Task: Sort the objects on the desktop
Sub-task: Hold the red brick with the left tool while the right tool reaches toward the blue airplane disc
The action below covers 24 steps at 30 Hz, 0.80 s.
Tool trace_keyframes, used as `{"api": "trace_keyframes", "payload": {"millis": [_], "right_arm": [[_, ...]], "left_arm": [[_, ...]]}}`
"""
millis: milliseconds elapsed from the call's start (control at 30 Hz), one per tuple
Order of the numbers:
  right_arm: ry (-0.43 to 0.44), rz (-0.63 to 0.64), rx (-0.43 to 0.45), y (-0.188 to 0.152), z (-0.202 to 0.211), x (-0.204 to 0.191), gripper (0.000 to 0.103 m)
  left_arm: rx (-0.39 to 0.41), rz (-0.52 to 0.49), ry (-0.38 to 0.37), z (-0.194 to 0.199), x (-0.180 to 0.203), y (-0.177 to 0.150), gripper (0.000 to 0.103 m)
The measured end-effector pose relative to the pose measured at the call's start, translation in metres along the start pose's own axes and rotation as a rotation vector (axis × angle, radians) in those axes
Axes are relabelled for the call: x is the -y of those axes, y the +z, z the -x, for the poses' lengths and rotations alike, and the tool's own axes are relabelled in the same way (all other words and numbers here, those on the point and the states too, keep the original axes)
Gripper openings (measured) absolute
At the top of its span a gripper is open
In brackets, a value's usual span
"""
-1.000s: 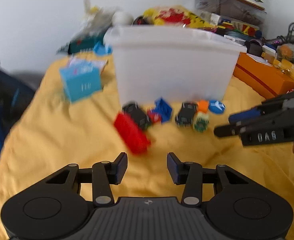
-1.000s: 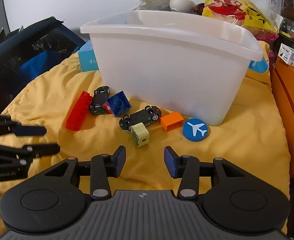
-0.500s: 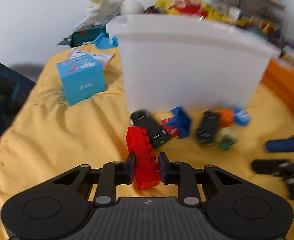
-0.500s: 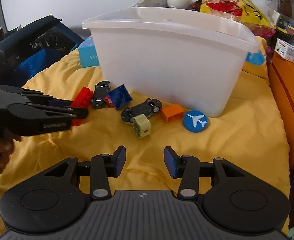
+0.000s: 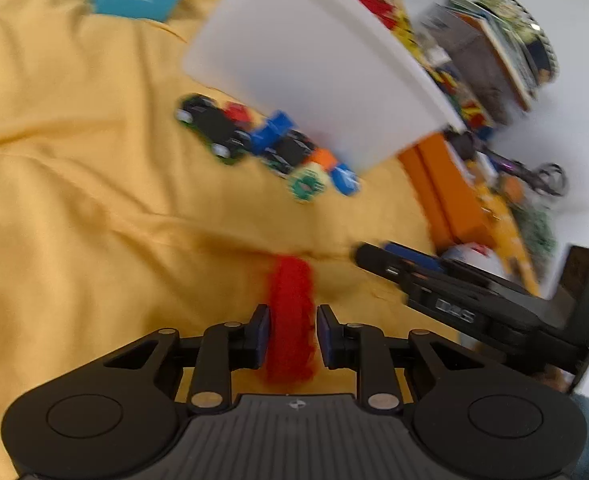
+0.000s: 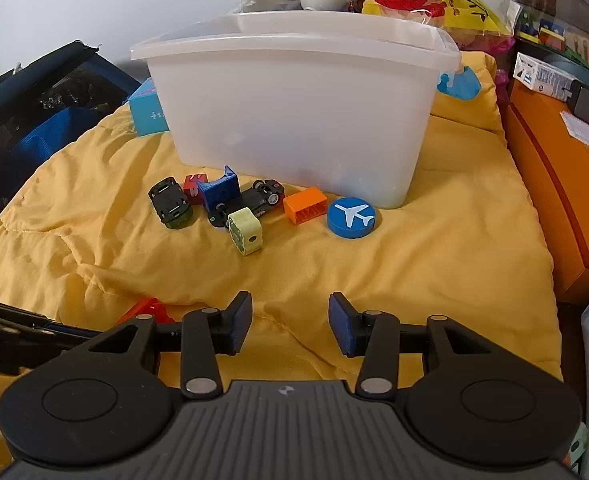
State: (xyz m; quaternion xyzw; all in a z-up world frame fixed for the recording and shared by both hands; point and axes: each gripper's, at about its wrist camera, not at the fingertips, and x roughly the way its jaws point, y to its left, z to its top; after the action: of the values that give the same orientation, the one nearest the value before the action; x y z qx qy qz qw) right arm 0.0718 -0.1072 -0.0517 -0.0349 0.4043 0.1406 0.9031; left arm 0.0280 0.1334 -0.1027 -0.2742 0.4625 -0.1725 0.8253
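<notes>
Rumpled yellow cloth (image 6: 434,264); left claw (image 5: 292,338) opening around studded red brick (image 5: 290,320), right claw (image 6: 290,322) gapes empty.

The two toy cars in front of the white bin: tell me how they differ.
The left toy car sits wheels down, roof showing; the right toy car lies flipped, its underside and wheels up. The left one stands free on the yellow cloth; the right one touches the blue brick and the pale cube. Both are dark and alike in size.

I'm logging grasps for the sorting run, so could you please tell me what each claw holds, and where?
The left claw has the long red plastic brick between its opening jaws, pads on its long sides. The right claw holds nothing.
</notes>
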Motion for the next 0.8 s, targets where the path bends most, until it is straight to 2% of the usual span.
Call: {"api": "trace_keyframes", "payload": {"millis": [67, 167, 267, 333, 467, 567, 633, 700, 800], "right_arm": [[0.004, 0.006, 0.001, -0.001, 0.001, 0.0, 0.047], [0.01, 0.025, -0.005, -0.004, 0.001, -0.004, 0.047], [0.011, 0.052, -0.006, -0.008, 0.001, -0.008, 0.047], [0.005, 0.078, 0.001, -0.009, 0.003, -0.011, 0.047], [0.003, 0.108, 0.01, -0.01, 0.005, -0.014, 0.047], [0.003, 0.11, 0.008, -0.01, 0.004, -0.012, 0.047], [0.002, 0.111, 0.007, -0.009, 0.003, -0.011, 0.047], [0.003, 0.111, 0.005, -0.008, 0.002, -0.01, 0.048], [0.006, 0.119, 0.004, -0.005, -0.002, -0.009, 0.048]], "left_arm": [[0.046, -0.03, 0.064, 0.007, 0.002, 0.003, 0.03], [0.105, -0.127, 0.164, 0.018, 0.01, 0.006, 0.033], [0.125, -0.186, 0.189, 0.029, 0.018, 0.007, 0.035], [0.134, -0.257, 0.211, 0.032, 0.034, 0.002, 0.044], [0.106, -0.382, 0.241, 0.02, 0.059, -0.01, 0.047], [0.044, -0.507, 0.309, -0.004, 0.07, -0.02, 0.047], [0.002, -0.564, 0.349, -0.016, 0.068, -0.025, 0.045], [-0.013, -0.538, 0.317, -0.019, 0.062, -0.026, 0.029], [0.005, -0.487, 0.309, -0.015, 0.056, -0.024, 0.027]]}}
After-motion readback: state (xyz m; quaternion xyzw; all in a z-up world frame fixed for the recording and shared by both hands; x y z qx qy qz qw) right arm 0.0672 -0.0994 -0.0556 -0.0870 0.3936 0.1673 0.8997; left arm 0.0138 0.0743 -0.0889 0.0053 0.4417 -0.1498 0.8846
